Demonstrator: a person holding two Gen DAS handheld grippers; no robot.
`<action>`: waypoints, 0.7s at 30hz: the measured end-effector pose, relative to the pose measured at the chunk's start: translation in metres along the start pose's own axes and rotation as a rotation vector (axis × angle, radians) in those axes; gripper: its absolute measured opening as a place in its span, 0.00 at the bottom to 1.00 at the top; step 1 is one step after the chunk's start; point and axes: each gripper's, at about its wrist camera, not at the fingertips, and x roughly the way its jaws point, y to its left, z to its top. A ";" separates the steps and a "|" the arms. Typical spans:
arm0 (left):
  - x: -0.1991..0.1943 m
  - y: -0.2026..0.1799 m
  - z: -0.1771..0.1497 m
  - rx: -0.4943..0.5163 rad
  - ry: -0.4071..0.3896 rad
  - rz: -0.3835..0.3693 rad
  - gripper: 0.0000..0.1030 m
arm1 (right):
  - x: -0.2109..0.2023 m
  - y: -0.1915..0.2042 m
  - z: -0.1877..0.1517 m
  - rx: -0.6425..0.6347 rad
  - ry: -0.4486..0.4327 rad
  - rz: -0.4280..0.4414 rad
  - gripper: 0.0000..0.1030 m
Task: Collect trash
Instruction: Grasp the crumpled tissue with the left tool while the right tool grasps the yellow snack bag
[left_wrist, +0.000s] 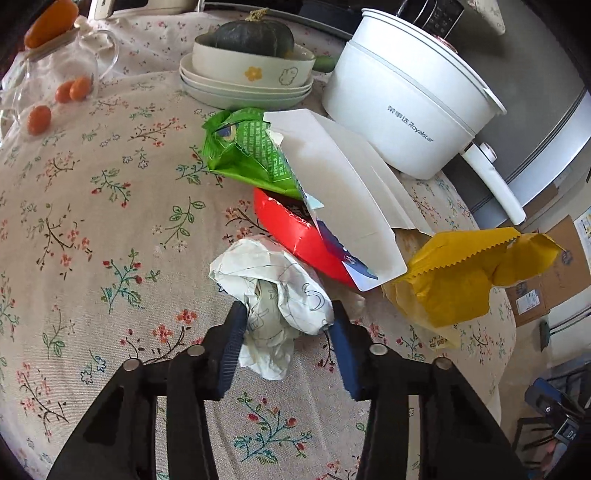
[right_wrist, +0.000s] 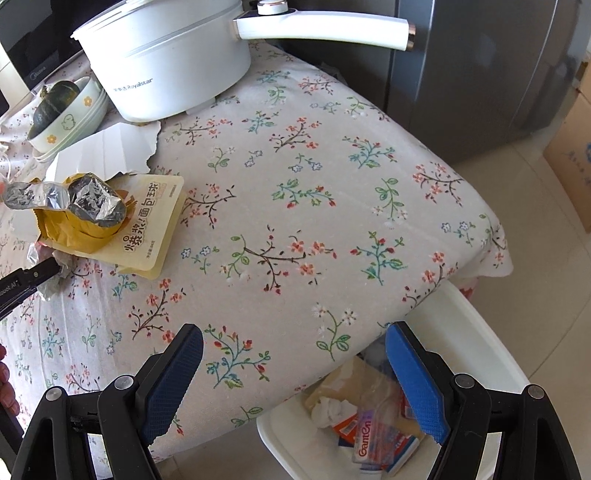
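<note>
On the floral tablecloth (left_wrist: 92, 229), the left gripper (left_wrist: 288, 325) has its two fingers pressed against either side of a crumpled white paper wad (left_wrist: 273, 291), pinching it where it lies on the cloth. Just beyond the wad sits a heap of other rubbish: a red carton (left_wrist: 291, 229), a green snack bag (left_wrist: 247, 151), a torn white card box (left_wrist: 343, 184) leaning over both, and a yellow foil-lined wrapper (left_wrist: 461, 273) near the table's edge. Behind the heap stand a white electric pot (left_wrist: 402, 107) and a stack of bowls (left_wrist: 251, 74) with a dark green squash on top. The right gripper (right_wrist: 295, 373) hangs over the table corner with its jaws spread wide and nothing between them (blue pads facing each other). Below it, beside the table, a white bin (right_wrist: 491, 354) already holds wrappers and tissue
</note>
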 end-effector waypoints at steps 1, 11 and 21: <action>-0.001 -0.001 -0.001 0.006 -0.001 0.005 0.36 | 0.000 0.000 -0.001 -0.004 0.000 -0.002 0.82; -0.044 0.004 -0.008 0.067 0.006 0.015 0.27 | -0.010 0.017 -0.005 -0.029 -0.034 0.021 0.82; -0.118 0.008 -0.020 0.180 -0.096 0.019 0.27 | -0.007 0.105 0.013 -0.173 -0.086 0.154 0.83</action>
